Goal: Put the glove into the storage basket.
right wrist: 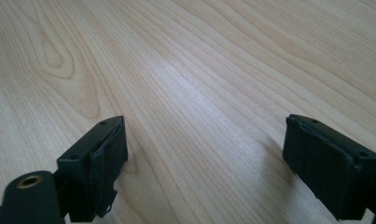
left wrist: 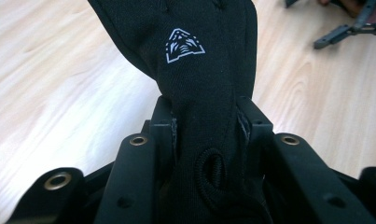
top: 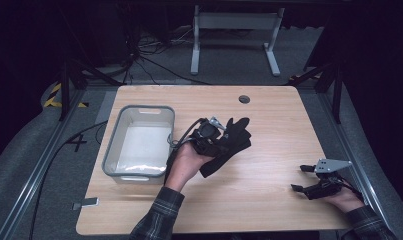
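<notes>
One white emblem on black glove (left wrist: 195, 70)

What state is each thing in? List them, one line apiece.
black glove: clamped between the left gripper's jaws, hanging over the table.
left gripper: shut on the glove.
right gripper: open, nothing between its jaws, low over the table near its right edge.
grey bin: upright, looks empty.
table: bare wood around the bin and hands.
</notes>
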Demonstrator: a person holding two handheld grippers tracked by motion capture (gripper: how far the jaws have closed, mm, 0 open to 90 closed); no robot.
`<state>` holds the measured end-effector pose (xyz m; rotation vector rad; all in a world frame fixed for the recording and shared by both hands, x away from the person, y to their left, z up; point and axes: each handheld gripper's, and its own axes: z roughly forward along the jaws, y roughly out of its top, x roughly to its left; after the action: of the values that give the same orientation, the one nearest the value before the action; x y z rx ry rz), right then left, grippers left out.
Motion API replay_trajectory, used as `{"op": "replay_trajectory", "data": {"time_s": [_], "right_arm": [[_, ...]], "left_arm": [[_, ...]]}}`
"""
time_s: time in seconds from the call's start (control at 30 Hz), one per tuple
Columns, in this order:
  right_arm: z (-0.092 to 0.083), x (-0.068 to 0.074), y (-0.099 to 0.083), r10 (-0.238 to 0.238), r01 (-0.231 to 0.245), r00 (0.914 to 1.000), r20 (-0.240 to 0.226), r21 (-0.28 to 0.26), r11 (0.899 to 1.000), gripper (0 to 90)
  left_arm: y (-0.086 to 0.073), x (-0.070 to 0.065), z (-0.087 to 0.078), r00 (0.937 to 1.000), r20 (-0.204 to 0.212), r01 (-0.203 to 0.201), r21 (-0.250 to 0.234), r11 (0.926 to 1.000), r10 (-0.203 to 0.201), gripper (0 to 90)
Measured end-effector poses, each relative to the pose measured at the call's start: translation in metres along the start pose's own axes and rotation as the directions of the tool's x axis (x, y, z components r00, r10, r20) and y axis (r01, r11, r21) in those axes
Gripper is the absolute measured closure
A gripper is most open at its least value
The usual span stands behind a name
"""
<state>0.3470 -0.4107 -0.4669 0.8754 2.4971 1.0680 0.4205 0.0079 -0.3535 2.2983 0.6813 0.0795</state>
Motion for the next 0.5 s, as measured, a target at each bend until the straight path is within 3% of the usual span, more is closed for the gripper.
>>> {"op": "replay_trajectory", "data": {"time_s": [0.2, 0.37, 0.5], "right_arm": [[0.0, 0.0, 0.0, 0.001, -0.001, 1.0, 0.001, 0.0, 1.0, 14.1], [0.0, 0.0, 0.0, 0.002, -0.002, 1.0, 0.0, 0.001, 1.0, 14.1], [0.0, 0.0, 0.0, 0.002, -0.002, 1.0, 0.001, 0.001, 1.0, 14.1]], "left_arm": [[-0.015, 0.019, -0.025, 0.9973, -0.053, 0.049, -0.029, 0.9984, -0.05, 66.1], [-0.031, 0.036, -0.05, 0.9896, -0.104, 0.094, -0.055, 0.994, -0.099, 66.1], [-0.045, 0.05, -0.071, 0.9799, -0.138, 0.133, -0.084, 0.9875, -0.144, 66.1]]}}
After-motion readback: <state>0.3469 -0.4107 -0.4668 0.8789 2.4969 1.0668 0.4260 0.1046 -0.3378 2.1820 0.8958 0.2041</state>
